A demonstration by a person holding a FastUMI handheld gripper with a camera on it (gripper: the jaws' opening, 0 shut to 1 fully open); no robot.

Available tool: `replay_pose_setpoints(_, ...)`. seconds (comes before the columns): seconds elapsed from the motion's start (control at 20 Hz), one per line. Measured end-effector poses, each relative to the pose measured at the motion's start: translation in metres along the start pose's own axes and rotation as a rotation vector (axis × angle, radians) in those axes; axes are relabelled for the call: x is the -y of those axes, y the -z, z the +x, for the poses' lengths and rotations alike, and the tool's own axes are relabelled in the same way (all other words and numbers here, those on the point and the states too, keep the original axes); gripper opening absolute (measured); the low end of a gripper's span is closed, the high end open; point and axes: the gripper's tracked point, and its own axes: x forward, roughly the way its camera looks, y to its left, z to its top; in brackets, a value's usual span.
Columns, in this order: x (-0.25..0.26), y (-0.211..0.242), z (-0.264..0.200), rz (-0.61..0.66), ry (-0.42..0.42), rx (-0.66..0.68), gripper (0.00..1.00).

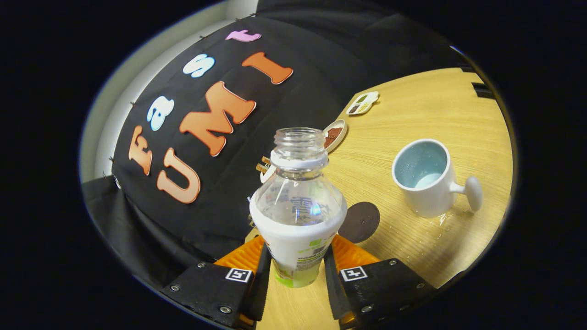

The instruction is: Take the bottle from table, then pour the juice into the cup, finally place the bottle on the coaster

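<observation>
Gripper (297,270) clamped on uncapped bottle (297,206) between its fingers; coaster (360,222) just beyond, cup (424,176) farther.

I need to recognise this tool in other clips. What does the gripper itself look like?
The gripper has two black blocks with silver screws, each bearing a small square black-and-white marker. Orange ribbed parts sit ahead of the blocks, and thin black pads line the inner faces of the jaws.

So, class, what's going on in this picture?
A hand-held gripper is shut on an uncapped clear bottle, both fingers pressing its labelled lower body. The scene looks tilted. Beyond the fingers, a dark round coaster lies on the wooden table, and further along stands a white cup with pale liquid inside. The bottle is not on the coaster yet.
</observation>
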Motion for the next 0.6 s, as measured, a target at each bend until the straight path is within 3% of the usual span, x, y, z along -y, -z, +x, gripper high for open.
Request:
replay_pose_setpoints(0.2, -0.001, -0.004, 0.004, 0.140, -0.023, 0.003, 0.56)
replay_pose_setpoints(0.6, -0.003, -0.016, 0.014, 0.266, -0.039, 0.002, 0.55)
